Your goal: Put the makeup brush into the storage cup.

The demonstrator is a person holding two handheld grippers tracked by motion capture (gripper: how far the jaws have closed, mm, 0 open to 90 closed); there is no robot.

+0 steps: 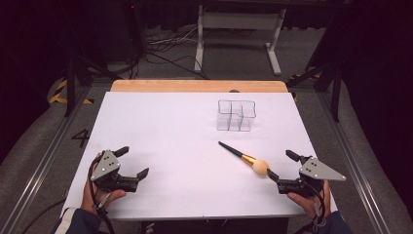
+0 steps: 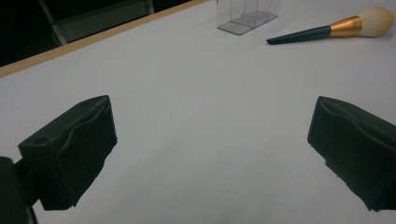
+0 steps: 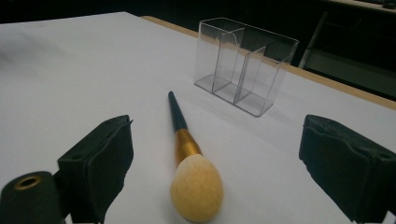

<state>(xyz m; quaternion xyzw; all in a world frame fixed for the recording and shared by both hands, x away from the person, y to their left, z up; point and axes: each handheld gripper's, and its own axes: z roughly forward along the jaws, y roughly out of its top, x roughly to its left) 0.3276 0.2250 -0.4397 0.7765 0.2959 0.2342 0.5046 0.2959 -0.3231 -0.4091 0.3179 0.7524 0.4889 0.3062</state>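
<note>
A makeup brush (image 1: 243, 157) with a black handle, gold ferrule and cream bristle head lies flat on the white table (image 1: 170, 136), handle pointing to the far left. My right gripper (image 1: 282, 164) is open just right of the bristle head; the brush (image 3: 187, 154) lies between and ahead of its jaws, untouched. A clear plastic organizer (image 1: 236, 115) with several compartments stands upright beyond the brush, empty; it appears as the organizer (image 3: 245, 65) in the right gripper view. My left gripper (image 1: 133, 161) rests open at the near left, holding nothing. The brush (image 2: 336, 29) and organizer (image 2: 247, 14) lie far off from it.
A wooden strip (image 1: 197, 86) borders the table's far edge. Beyond it on the floor stand a white frame (image 1: 238, 29) and loose cables (image 1: 165, 46). Metal rails (image 1: 44, 151) run along both sides of the table.
</note>
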